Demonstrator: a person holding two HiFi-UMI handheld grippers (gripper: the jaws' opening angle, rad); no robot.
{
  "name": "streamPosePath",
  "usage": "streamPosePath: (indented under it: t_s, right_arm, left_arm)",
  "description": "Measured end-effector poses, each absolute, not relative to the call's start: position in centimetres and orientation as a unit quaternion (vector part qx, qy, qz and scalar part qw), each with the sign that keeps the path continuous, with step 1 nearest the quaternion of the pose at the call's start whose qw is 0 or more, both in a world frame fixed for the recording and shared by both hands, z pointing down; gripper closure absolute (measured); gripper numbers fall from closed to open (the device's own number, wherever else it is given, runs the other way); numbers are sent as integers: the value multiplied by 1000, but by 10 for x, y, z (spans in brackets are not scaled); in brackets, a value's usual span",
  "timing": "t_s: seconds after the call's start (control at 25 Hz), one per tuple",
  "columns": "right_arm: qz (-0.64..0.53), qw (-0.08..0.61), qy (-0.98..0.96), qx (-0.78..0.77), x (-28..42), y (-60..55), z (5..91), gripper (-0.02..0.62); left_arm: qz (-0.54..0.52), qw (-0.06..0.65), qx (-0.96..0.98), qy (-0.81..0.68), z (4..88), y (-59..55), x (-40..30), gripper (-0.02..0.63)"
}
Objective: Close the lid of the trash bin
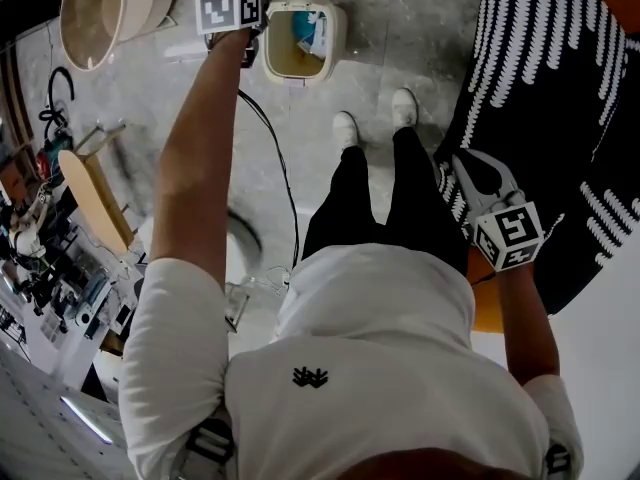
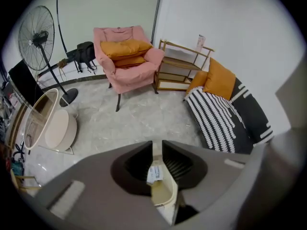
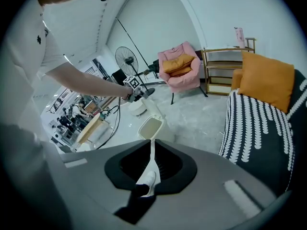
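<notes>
The cream trash bin (image 1: pixel 338 38) stands open on the grey floor, with paper trash inside it. In the right gripper view its lid (image 3: pixel 155 110) stands upright behind the opening (image 3: pixel 150 127). My left gripper (image 1: pixel 250 46) reaches out to the bin's left side. In the left gripper view its jaws (image 2: pixel 157 147) are shut on a thin cream strip that looks like the lid's edge, with the bin's inside (image 2: pixel 164 195) right below. My right gripper (image 1: pixel 455 166) hangs by my right leg, shut and empty (image 3: pixel 152 147), pointing toward the bin.
My white shoes (image 1: pixel 375 118) stand just in front of the bin. A striped sofa (image 1: pixel 560 118) with orange cushions lies to the right. A round cream table (image 1: pixel 105 8) sits left of the bin. A cable (image 1: pixel 285 178) crosses the floor. A pink armchair (image 2: pixel 127 56), fan (image 2: pixel 41 37) and wooden shelf (image 2: pixel 180 68) stand beyond.
</notes>
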State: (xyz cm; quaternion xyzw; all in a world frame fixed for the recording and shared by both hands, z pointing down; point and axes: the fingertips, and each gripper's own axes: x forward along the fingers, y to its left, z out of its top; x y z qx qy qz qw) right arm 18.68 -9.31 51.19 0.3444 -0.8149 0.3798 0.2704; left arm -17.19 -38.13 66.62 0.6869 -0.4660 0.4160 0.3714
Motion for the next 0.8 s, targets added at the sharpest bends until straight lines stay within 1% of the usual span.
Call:
streamPosePath:
  t_s: [0.28, 0.8]
  right_arm:
    - [374, 268, -820, 341, 172, -96, 508, 569]
    - [374, 275, -822, 331, 145, -86, 505, 569]
  left_arm:
    - [417, 369, 689, -463, 665, -363, -173, 483]
    - [420, 403, 678, -449, 687, -295, -182, 483]
